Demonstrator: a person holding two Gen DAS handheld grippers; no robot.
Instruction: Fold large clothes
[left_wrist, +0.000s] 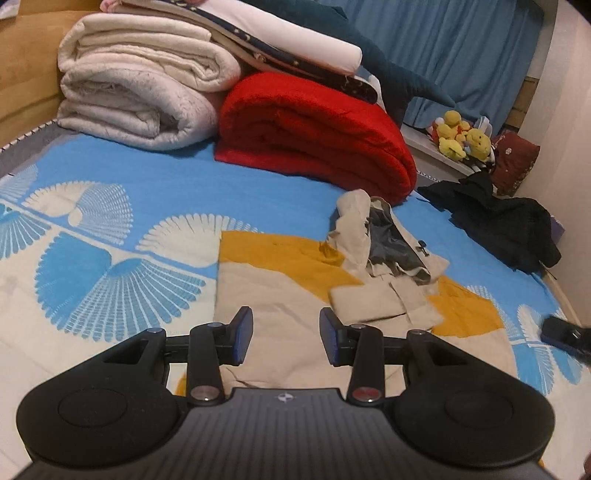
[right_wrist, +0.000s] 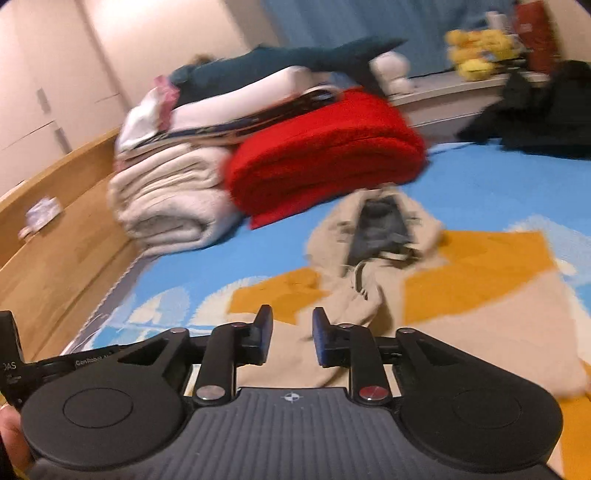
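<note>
A beige and mustard-yellow hooded jacket (left_wrist: 288, 295) lies spread on the blue patterned bed cover (left_wrist: 147, 184), its hood (left_wrist: 373, 236) with grey lining bunched at the far end. One beige sleeve (left_wrist: 369, 304) is folded across the body. My left gripper (left_wrist: 286, 334) is open and empty, hovering just above the jacket's beige lower body. In the right wrist view the jacket (right_wrist: 480, 325) lies ahead, blurred, hood (right_wrist: 380, 225) far. My right gripper (right_wrist: 293, 334) is open and empty above the beige fabric.
A folded red blanket (left_wrist: 314, 144) and folded cream blankets (left_wrist: 140, 92) with more bedding on top stand at the bed's far end. A black garment (left_wrist: 498, 221) lies far right. Yellow plush toys (left_wrist: 461, 136) sit on a ledge. A wooden bed frame (right_wrist: 55, 229) runs along the left.
</note>
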